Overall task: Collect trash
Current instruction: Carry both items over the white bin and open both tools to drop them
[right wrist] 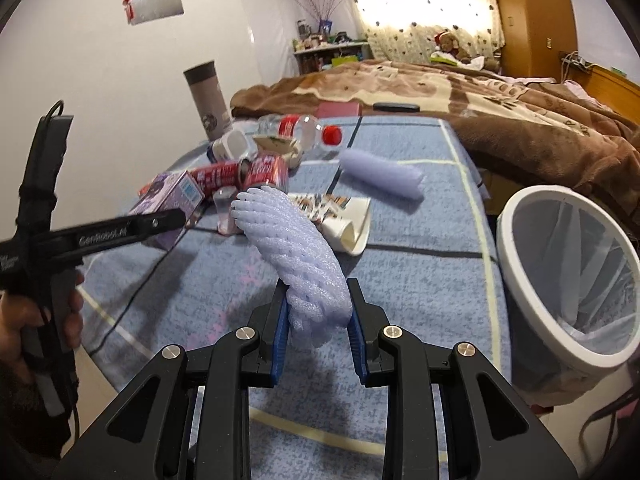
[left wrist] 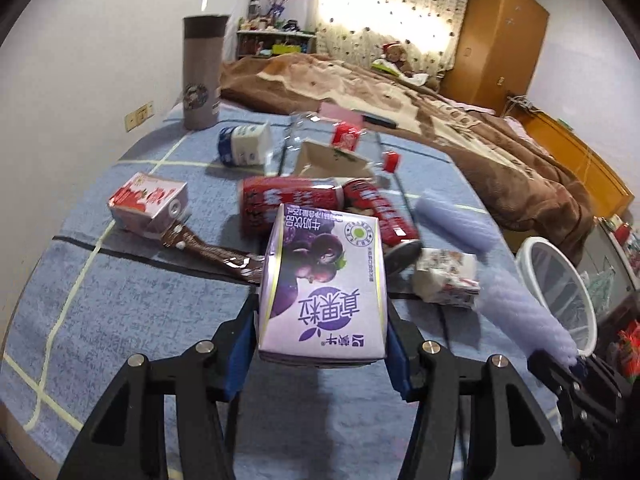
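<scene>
A: Start at the left. What lies on the blue blanket?

B: At the far left a red strawberry milk carton lies on its side, with a brown wrapper touching its near end. Behind them a tall grey tumbler stands upright, and a white-and-blue cup lies tipped over near it.

A: And the left gripper?

B: It pinches a purple grape milk carton by its two sides, the blue pads pressed against it, and the carton is lifted clear of the blanket. Just behind it two red cans lie side by side.

A: Further right?

B: A clear plastic bottle with a red cap lies beyond the cans. A crumpled printed paper cup sits near the middle, and a purple foam sleeve lies loose past it.

A: The right gripper?

B: Its jaws are squeezed onto another purple foam net, held above the blanket.

A: And the bin?

B: The white-rimmed trash basket, lined with a clear bag, stands just beside the blanket's right edge.
</scene>
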Available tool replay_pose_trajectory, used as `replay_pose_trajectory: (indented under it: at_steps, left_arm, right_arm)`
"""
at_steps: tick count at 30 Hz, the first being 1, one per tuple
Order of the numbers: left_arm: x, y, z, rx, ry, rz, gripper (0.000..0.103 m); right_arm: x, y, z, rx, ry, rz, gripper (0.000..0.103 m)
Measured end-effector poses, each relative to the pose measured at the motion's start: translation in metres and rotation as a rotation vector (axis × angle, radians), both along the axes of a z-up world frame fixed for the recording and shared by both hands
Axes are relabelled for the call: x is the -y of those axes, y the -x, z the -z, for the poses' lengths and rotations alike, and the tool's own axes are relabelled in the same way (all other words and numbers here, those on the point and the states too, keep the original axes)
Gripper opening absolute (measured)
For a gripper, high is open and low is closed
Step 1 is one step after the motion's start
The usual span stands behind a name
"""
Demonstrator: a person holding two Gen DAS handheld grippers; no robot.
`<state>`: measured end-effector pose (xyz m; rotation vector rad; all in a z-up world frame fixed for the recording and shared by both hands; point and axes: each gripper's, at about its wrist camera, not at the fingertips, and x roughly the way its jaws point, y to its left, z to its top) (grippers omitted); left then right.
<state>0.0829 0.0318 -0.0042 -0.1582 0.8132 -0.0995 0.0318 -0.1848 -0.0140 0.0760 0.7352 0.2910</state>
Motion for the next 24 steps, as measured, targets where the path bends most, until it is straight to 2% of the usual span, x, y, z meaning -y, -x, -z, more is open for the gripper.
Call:
replay_pose_trajectory:
  at_steps: [8, 24]
  left_arm:
    - [0.032, 0.006, -0.017, 0.040, -0.006, 0.087, 0.058]
    - [0.138, -0.008, -0.034, 0.083, -0.032, 0.311, 0.058]
  right_arm:
    - [0.016, 0.006, -0.016, 0.056, -0.009, 0.083, 0.027]
    - [0.080, 0.008, -0.027, 0.098, -0.009, 0.299, 0.027]
